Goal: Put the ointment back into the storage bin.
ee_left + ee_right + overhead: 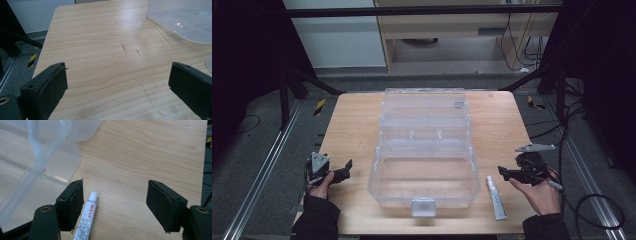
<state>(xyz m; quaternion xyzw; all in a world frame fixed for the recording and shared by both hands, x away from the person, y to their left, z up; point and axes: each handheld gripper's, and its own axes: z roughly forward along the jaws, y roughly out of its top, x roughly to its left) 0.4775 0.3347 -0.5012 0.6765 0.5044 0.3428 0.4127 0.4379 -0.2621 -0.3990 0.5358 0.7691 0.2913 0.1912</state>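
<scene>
- Your right gripper [115, 202] has its jaws spread wide over the white tube [86, 220], which lies on the table [105, 50] just right of the clear box [424, 170].
- Centre the tube (it hugs one jaw) before you pinch, I'd judge.
- Your left gripper [117, 85] is spread too, holding nothing.

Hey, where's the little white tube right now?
In the high view the white tube lies flat on the table near its front right edge, between the clear plastic box and the right gripper.
</scene>
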